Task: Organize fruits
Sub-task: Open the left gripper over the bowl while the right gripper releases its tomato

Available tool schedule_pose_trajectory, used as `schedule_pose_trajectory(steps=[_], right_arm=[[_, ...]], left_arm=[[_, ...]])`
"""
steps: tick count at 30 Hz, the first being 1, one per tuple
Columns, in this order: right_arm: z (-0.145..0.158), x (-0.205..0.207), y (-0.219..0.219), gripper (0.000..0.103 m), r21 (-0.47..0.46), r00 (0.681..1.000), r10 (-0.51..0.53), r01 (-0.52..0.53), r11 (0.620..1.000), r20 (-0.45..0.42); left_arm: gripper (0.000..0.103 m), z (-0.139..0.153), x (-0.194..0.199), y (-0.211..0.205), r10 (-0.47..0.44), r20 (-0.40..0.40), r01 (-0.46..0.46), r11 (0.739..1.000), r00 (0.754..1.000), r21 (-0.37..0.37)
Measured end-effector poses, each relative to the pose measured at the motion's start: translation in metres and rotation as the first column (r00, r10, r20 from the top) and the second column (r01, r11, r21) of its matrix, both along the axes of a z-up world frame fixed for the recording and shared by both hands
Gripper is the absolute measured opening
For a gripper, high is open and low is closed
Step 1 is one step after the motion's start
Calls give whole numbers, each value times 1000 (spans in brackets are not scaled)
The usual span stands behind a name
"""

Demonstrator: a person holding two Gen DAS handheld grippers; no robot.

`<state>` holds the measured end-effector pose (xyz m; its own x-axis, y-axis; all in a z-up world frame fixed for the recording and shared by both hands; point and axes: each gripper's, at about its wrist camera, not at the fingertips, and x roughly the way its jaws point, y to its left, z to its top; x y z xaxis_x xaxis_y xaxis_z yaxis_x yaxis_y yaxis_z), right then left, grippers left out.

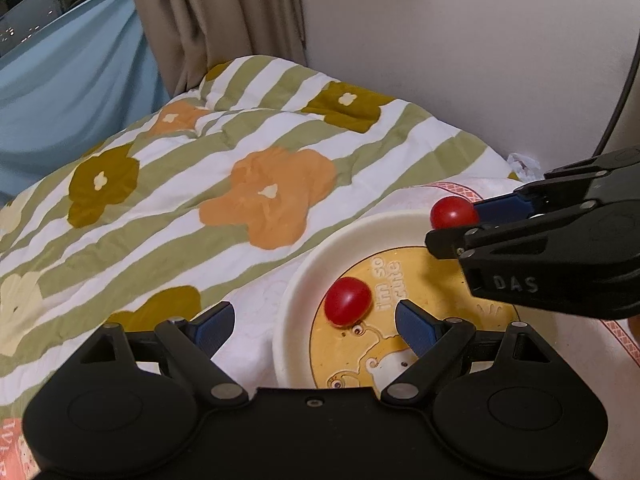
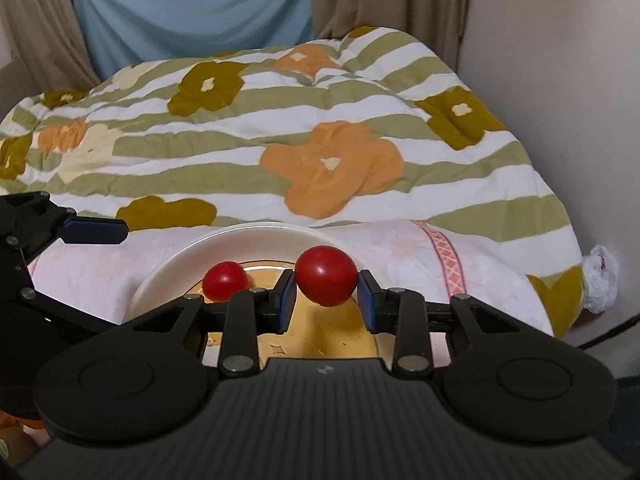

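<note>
A cream plate (image 1: 320,256) with a yellow cartoon centre lies on a pink cloth; it also shows in the right wrist view (image 2: 168,276). One red cherry tomato (image 1: 347,301) lies on the plate, also seen from the right wrist (image 2: 224,279). My right gripper (image 2: 326,290) holds a second red cherry tomato (image 2: 326,275) between its blue pads above the plate; the left wrist view shows this gripper (image 1: 460,216) and the tomato (image 1: 452,212) over the plate's far rim. My left gripper (image 1: 314,326) is open and empty, low at the plate's near left edge.
A striped quilt (image 1: 200,168) with orange and olive flowers covers the bed behind the plate. A wall and beige curtains (image 1: 216,12) stand behind it. A crumpled white bag (image 2: 600,280) lies by the wall at the right.
</note>
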<state>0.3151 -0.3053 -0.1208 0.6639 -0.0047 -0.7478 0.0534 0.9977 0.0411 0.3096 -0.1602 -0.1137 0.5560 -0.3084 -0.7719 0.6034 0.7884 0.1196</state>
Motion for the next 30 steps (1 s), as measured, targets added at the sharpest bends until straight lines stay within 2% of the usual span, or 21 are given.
schedule_pose_trajectory(steps=[7, 8, 9, 10, 11, 12, 13, 22, 30], right_arm=[[-9, 11, 5, 49, 14, 999, 35, -35, 999, -7], [-9, 12, 5, 53, 12, 999, 41, -41, 999, -3], [-10, 13, 6, 69, 11, 999, 46, -46, 999, -2], [-10, 14, 6, 78, 10, 999, 45, -45, 999, -10], [-10, 14, 5, 92, 8, 999, 37, -37, 999, -10], [-9, 11, 4, 98, 8, 1000, 27, -27, 1000, -3], [-7, 9, 3, 100, 12, 1000, 21, -21, 1000, 4], [7, -6, -5, 102, 22, 999, 23, -23, 999, 25], [38, -29, -6, 102, -1, 995, 52, -52, 999, 84]], left_arm=[[90, 0, -2, 5, 23, 4, -23, 1000, 1000, 12], [90, -1, -3, 5, 24, 4, -24, 1000, 1000, 13], [90, -1, -4, 6, 26, 3, -26, 1000, 1000, 14], [91, -1, -4, 6, 28, 3, -28, 999, 1000, 15], [91, -1, -5, 7, 30, 3, -30, 999, 1000, 16], [91, -1, -6, 6, 32, 3, -32, 999, 999, 17], [91, -1, -6, 6, 33, 4, -34, 999, 999, 18], [91, 6, -14, 3, 54, 25, -55, 998, 998, 15], [91, 31, -35, 6, 119, 76, -120, 993, 990, 15]])
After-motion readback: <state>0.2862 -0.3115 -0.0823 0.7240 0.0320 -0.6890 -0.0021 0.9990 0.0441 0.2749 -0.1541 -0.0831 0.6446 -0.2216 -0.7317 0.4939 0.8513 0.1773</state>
